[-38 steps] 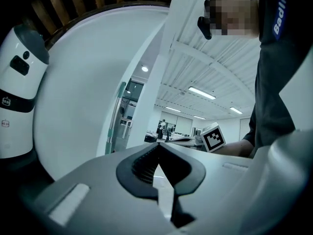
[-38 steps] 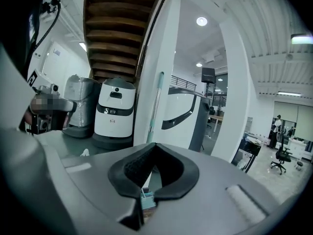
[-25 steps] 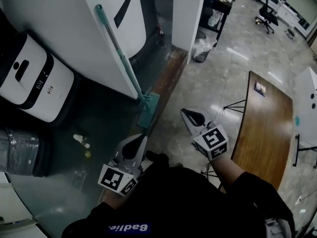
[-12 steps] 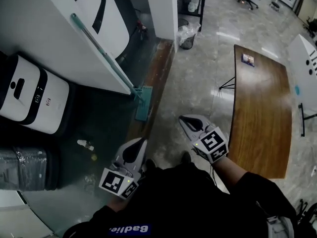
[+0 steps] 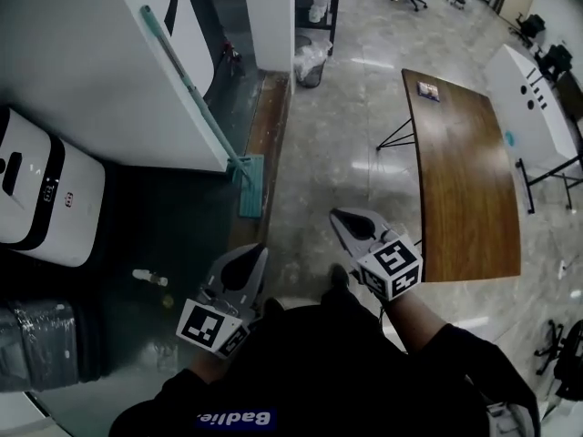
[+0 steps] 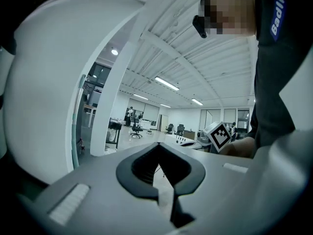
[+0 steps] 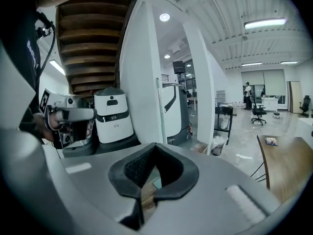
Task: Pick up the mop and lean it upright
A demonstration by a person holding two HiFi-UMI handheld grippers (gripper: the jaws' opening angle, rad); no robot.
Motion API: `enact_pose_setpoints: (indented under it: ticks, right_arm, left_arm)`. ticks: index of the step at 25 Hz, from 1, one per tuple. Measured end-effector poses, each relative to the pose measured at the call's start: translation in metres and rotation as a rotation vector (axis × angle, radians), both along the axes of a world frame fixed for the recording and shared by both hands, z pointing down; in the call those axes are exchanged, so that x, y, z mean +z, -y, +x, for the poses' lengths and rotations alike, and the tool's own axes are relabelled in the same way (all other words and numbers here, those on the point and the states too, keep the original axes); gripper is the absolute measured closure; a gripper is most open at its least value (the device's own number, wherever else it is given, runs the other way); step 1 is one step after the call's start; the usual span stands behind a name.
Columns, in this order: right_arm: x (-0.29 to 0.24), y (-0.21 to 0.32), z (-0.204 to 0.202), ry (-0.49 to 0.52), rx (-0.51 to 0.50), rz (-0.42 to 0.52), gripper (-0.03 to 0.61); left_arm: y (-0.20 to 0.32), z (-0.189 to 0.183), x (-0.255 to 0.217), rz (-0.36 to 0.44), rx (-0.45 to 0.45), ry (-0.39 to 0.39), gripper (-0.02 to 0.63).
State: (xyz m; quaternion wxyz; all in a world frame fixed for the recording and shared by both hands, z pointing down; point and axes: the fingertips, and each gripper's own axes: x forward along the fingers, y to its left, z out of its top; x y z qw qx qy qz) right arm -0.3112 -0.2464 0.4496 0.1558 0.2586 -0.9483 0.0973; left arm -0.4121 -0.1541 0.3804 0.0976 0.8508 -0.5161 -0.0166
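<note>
Mop (image 5: pixel 250 189) in head view, left of centre: teal handle slants against white panel (image 5: pixel 82 71), top toward upper left, flat head on floor at the panel's foot. Left gripper (image 5: pixel 258 251) lower centre-left and right gripper (image 5: pixel 335 215) lower centre-right, both well apart from the mop. Wooden table (image 5: pixel 460 180) at right, white machine (image 5: pixel 36 198) at left edge.

Left gripper view: jaws closed, tips together, nothing between them. Teal handle shows as a thin strip at left, against the panel.

Right gripper view: jaws closed, empty. White machine left of centre, table at lower right.
</note>
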Motion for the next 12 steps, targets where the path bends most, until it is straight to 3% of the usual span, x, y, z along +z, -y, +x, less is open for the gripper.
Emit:
enact_pose_setpoints:
  ticks: [5, 12]
  right_arm:
    - [-0.014, -0.046, -0.020, 0.060, 0.054, -0.011, 0.575]
    - [-0.055, -0.058, -0.013, 0.124, 0.133, 0.075, 0.575]
  left_arm:
    - [-0.023, -0.017, 0.002, 0.007, 0.061, -0.023, 0.594]
    - [-0.028, -0.011, -0.017, 0.055, 0.086, -0.011, 0.594]
